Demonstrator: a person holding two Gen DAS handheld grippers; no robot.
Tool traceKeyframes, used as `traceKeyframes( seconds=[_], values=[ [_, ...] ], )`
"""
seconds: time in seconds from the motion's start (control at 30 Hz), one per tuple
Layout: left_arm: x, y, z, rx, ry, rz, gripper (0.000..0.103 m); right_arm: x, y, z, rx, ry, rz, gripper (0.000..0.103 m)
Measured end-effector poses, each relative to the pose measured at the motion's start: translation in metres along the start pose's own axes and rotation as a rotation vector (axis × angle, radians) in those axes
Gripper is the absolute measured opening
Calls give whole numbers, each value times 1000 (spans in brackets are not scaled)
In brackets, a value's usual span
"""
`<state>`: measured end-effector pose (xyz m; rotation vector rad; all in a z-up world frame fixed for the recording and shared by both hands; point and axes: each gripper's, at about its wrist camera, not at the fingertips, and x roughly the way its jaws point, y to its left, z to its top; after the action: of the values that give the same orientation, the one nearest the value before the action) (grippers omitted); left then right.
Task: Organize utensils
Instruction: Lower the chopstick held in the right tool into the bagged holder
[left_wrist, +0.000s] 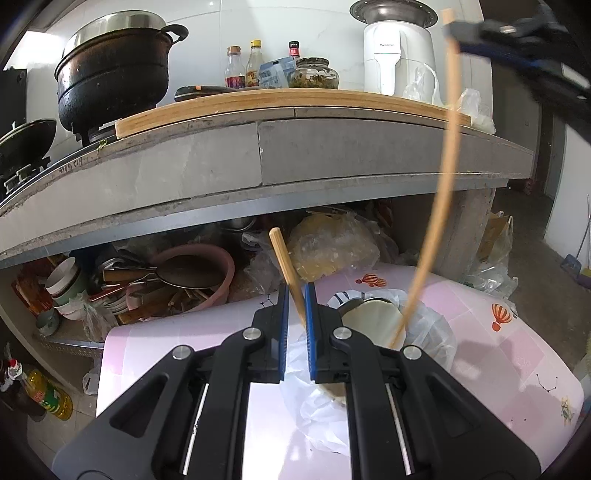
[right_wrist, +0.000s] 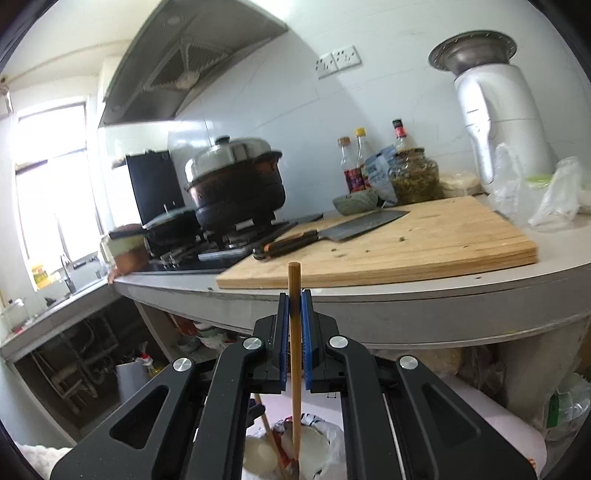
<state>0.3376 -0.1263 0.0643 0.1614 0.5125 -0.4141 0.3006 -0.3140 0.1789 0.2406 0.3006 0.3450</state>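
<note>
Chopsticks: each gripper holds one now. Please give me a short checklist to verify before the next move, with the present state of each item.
1. Left gripper shut on the short chopstick: ok.
2. Right gripper shut on the long chopstick: ok.
3. Long chopstick's lower end out of the white bag: not ok; it is inside the bag's opening.
4. Chopsticks apart from each other: ok.
5. Where the chopsticks should go: cannot tell.

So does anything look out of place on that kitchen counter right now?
Yes: a cleaver lies loose across the wooden cutting board, its handle jutting past the board's left edge toward the stove, with green scraps scattered on the board.
</note>
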Motion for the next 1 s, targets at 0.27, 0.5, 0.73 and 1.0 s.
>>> traceKeyframes(
  seconds=[0.27, 0.5, 0.73, 1.0],
  values=[
    [1, 1, -1, -1, 2, -7, 8, 41, 3, -22, -29, 70, 2, 7],
    [1, 1, -2, -2, 2, -8, 8, 57, 4, -45, -55, 137, 16, 7],
    [1, 0, -3, -3, 5, -8, 8, 67, 0, -64, -38, 213, 52, 7],
    [2, 0, -4, -5, 6, -7, 8, 80, -8, -83, 9, 295, 80, 7]
  ],
)
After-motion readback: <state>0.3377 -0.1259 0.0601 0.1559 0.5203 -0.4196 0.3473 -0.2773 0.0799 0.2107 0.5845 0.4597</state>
